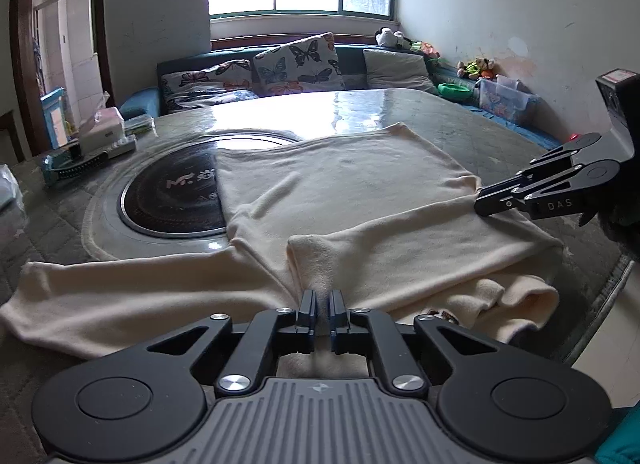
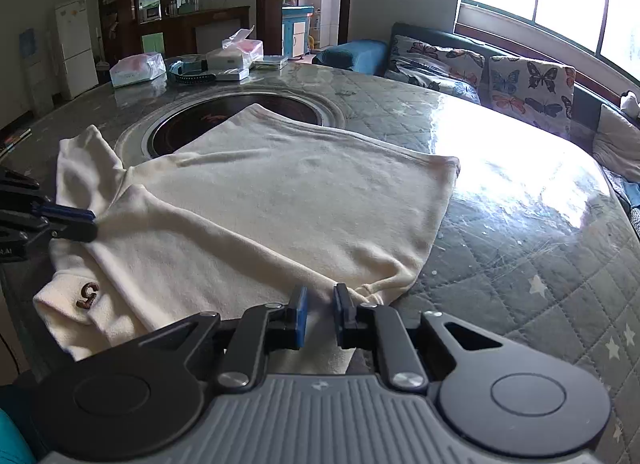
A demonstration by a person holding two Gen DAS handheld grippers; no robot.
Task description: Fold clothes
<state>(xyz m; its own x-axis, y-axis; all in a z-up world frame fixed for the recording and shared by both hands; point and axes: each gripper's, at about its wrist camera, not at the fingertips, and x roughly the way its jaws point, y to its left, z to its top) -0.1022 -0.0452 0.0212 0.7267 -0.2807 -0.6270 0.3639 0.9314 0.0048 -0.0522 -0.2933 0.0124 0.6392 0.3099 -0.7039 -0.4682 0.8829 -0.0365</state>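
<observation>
A cream long-sleeved top lies spread on the round table, one side folded over the body. My left gripper is shut on a pinch of the cream fabric at the near edge, with a sleeve trailing left. It shows in the right wrist view as black fingers clamped on the cloth. My right gripper is shut on the top's folded right corner; in the left wrist view its fingertips bite the fabric edge. A small brown emblem shows near the front.
The quilted table cover is glossy under a window glare. A round inset hotplate lies partly under the top. Tissue packs and boxes sit at the far edge. A sofa with butterfly cushions stands behind.
</observation>
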